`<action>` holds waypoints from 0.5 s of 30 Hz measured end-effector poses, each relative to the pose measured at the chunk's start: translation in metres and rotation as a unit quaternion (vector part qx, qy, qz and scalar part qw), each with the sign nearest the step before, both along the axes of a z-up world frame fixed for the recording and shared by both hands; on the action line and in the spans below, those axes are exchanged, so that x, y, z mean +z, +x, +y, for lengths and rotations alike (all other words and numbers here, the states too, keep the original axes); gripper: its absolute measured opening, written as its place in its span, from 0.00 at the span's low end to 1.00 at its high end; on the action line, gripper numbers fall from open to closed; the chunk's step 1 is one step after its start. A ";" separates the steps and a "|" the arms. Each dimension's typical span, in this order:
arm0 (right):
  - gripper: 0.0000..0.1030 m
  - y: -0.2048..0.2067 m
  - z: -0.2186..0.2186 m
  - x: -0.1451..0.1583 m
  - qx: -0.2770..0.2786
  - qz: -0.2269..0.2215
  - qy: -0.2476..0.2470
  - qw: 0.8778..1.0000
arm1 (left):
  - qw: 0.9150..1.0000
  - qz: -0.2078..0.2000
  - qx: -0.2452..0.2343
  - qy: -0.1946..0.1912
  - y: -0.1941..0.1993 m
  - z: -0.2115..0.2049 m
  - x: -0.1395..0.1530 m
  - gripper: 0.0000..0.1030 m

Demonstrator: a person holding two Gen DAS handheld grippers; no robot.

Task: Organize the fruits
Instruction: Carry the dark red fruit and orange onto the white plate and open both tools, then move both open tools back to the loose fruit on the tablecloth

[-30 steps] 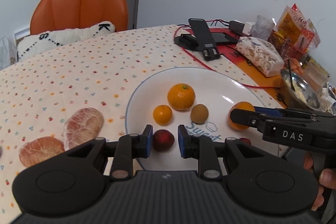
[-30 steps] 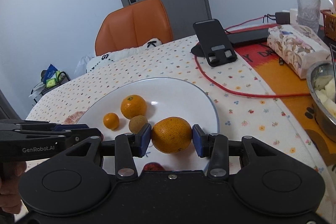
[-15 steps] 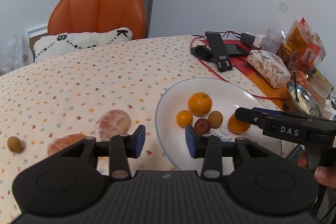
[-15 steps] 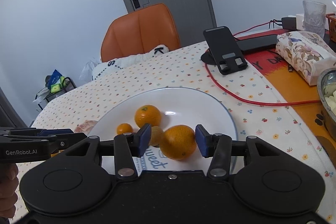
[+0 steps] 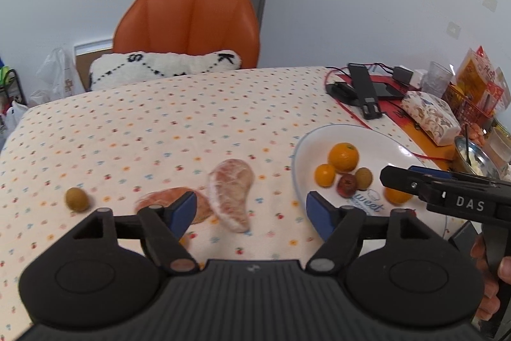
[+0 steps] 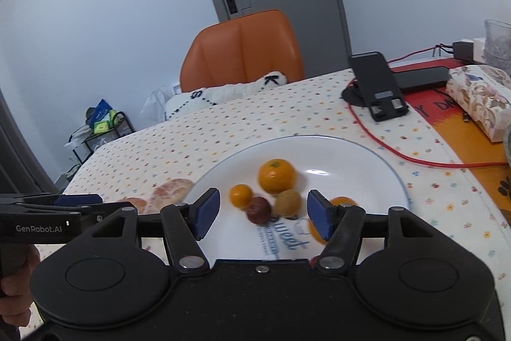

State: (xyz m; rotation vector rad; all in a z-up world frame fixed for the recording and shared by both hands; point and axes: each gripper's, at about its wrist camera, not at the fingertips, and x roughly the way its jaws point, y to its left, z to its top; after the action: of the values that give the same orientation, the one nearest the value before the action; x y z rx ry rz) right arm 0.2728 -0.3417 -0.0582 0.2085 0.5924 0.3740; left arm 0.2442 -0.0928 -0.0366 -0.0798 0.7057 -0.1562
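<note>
Left hand-held gripper wide open, empty; peeled pomelo segment lies between its fingertips, long axis tilted, off the plate.

Left gripper lets go of the dark red fruit, jaws wide, now low centre over the grapefruit segment. Right gripper opens too; its orange, apparently, rests on the plate.
</note>
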 end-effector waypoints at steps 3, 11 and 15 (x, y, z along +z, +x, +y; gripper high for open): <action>0.63 -0.002 0.007 0.001 0.003 0.000 0.002 1.000 | 1.000 -0.001 0.011 0.001 -0.004 0.009 0.001 0.76; 0.77 -0.010 0.026 0.007 0.022 -0.008 0.006 1.000 | 1.000 -0.007 0.028 0.006 -0.016 0.028 0.002 0.79; 0.81 -0.013 0.037 0.008 0.035 -0.011 0.005 0.999 | 0.999 -0.005 0.038 0.006 -0.023 0.039 0.001 0.79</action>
State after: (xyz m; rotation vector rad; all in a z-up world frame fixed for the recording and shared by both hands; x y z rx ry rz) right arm 0.2597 -0.3047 -0.0502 0.1933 0.5775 0.4462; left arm 0.2212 -0.0539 -0.0359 -0.0939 0.6926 -0.0784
